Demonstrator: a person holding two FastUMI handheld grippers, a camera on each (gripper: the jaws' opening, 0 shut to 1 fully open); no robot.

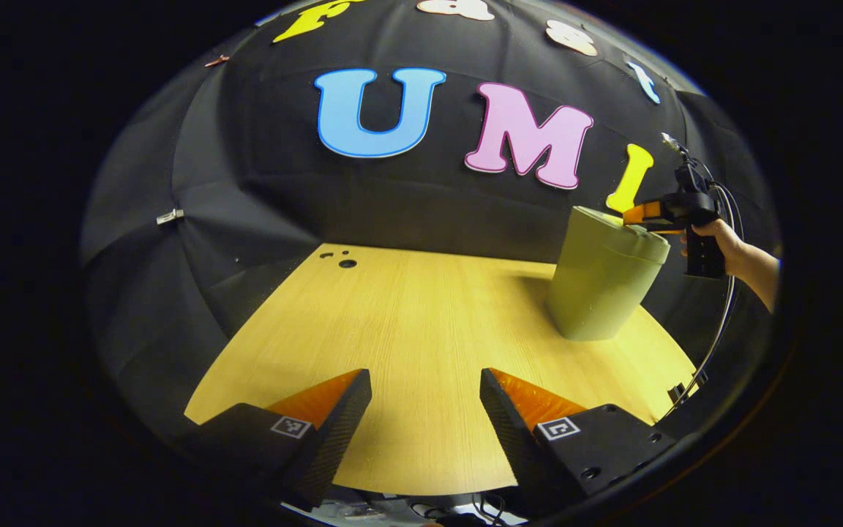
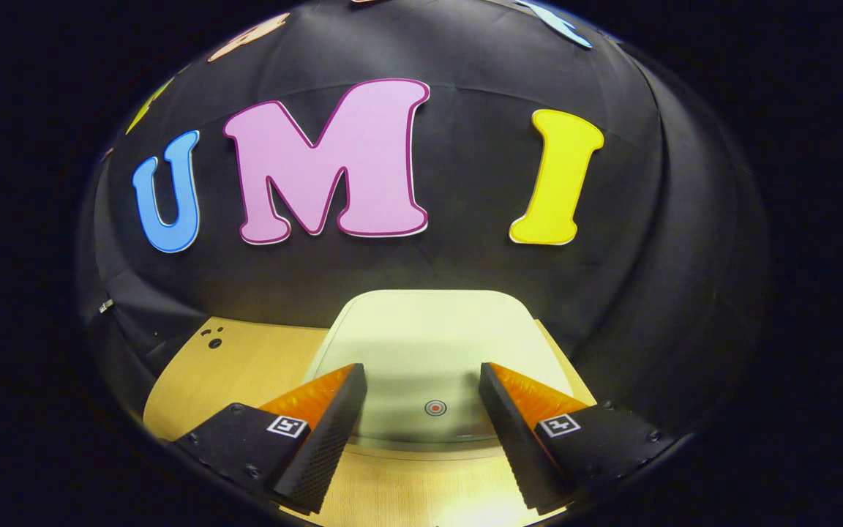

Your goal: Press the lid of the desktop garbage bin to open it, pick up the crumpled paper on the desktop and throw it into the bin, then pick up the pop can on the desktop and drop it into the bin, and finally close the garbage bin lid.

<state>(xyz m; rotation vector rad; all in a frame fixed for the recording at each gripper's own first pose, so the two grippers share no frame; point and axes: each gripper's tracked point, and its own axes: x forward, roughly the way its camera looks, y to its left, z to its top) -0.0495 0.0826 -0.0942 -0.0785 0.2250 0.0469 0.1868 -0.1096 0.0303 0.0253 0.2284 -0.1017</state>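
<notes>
Bin (image 1: 601, 282) stands upright on the wooden counter (image 1: 407, 337), toward the far right part of it, close to the cloth wall behind. Lid (image 2: 429, 344) is down and flat on the bin; near its front edge sits a small round red-ringed mark (image 2: 435, 408). Right hand-held gripper (image 2: 421, 395) hangs just over the lid's front part, fingers spread wide w/ nothing between them, one finger either side of the mark; can't tell if the tips touch the lid. From the left gripper view the same right hand-held gripper (image 1: 637, 214) shows at the bin's top right rim, tips over the lid, held by a hand (image 1: 718, 238) coming in from the right of the bin, w/ a cable (image 1: 721, 322) looping down behind the bin's right side. Left hand-held gripper (image 1: 425, 399) is well apart from the bin, low over the near part of the counter, to the bin's left and nearer the viewer; fingers spread wide, holding nothing, bare wood between them. A few small dark holes (image 1: 345, 260) sit in the counter's far left corner, well left of the bin.
</notes>
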